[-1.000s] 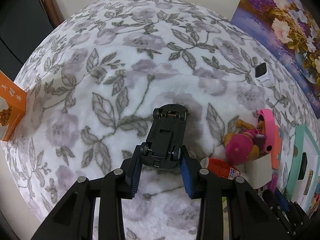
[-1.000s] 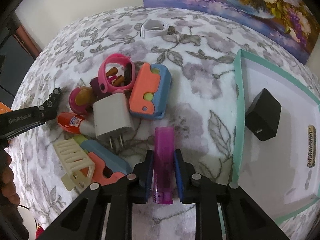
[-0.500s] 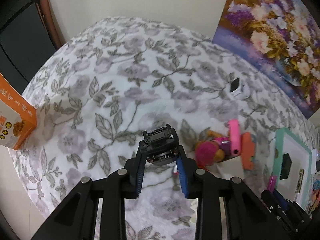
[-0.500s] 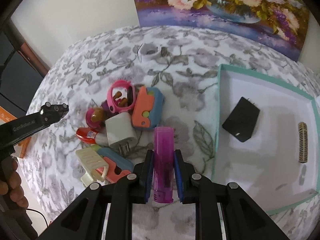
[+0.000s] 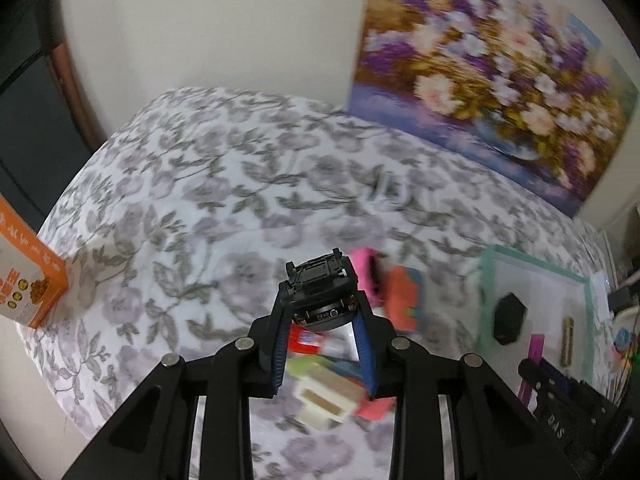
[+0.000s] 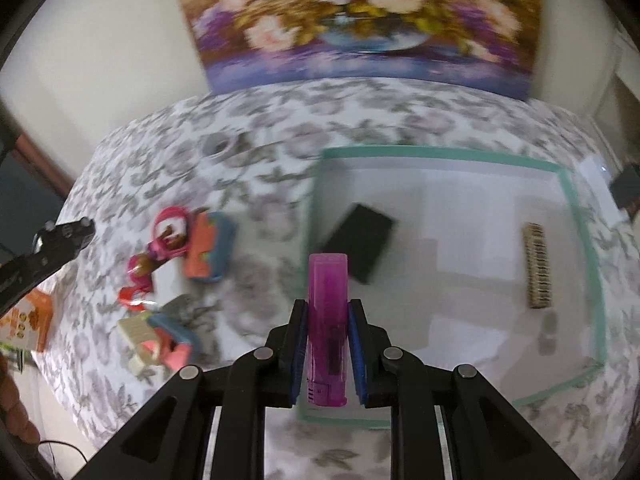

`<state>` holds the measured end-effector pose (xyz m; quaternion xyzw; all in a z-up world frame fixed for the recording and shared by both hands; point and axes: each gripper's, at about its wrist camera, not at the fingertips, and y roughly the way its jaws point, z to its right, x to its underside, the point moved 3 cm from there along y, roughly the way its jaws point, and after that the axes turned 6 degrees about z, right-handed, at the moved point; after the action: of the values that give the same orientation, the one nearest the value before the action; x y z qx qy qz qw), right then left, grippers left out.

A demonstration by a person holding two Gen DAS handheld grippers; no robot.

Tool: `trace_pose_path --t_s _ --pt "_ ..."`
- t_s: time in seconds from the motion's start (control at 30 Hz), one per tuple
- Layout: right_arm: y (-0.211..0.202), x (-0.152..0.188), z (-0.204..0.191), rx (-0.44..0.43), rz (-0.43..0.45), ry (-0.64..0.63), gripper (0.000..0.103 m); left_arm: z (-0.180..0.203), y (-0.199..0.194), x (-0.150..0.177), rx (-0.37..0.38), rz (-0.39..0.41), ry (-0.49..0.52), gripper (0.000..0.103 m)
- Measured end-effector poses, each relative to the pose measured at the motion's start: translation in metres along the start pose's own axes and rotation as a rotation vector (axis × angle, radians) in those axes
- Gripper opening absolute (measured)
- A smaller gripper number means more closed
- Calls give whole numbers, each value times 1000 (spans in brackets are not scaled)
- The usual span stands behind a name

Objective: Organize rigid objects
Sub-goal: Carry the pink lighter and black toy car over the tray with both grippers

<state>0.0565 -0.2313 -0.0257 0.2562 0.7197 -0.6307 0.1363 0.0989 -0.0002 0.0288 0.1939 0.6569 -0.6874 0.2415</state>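
My left gripper [image 5: 320, 314] is shut on a black toy car [image 5: 318, 284], held nose-up above the flowered cloth with its underside toward the camera. My right gripper [image 6: 327, 314] is shut on a translucent purple lighter [image 6: 327, 280], which hangs over the left rim of the teal-edged white tray [image 6: 440, 154]. A black charger [image 6: 360, 242] and a striped bar [image 6: 538, 266] lie in that tray. The left gripper's tip with the car [image 6: 60, 240] shows at the left edge of the right wrist view. In the left wrist view the tray [image 5: 486, 292] is at the right.
Loose toys lie left of the tray: a pink ring [image 6: 170, 224], an orange-and-blue block [image 6: 210, 252] and a cream piece [image 5: 326, 398]. A white round item [image 6: 218, 146] sits farther back. An orange box [image 5: 28, 280] stands at the table's left edge. A flower painting [image 6: 360, 20] leans on the wall.
Both grippers have risen and swung right. The car has come up off the cloth and tipped upright. The lighter has moved from beside the toy pile to over the tray's left rim.
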Motion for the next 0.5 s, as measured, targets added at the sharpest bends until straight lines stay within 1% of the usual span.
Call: trace_pose_path --t_s 0.13,0.3,0.4,0.5 --pt "-2 3 41 72 -1 51 21 39 -3 8 58 -7 64 31" --pt "-6 7 91 120 -2 131 21 90 -3 26 146 -41 146 31" --pt "-8 11 118 151 -3 179 21 121 -3 39 172 -59 211 31" --pt "-14 15 141 175 5 219 21 144 -2 51 204 -77 254 31"
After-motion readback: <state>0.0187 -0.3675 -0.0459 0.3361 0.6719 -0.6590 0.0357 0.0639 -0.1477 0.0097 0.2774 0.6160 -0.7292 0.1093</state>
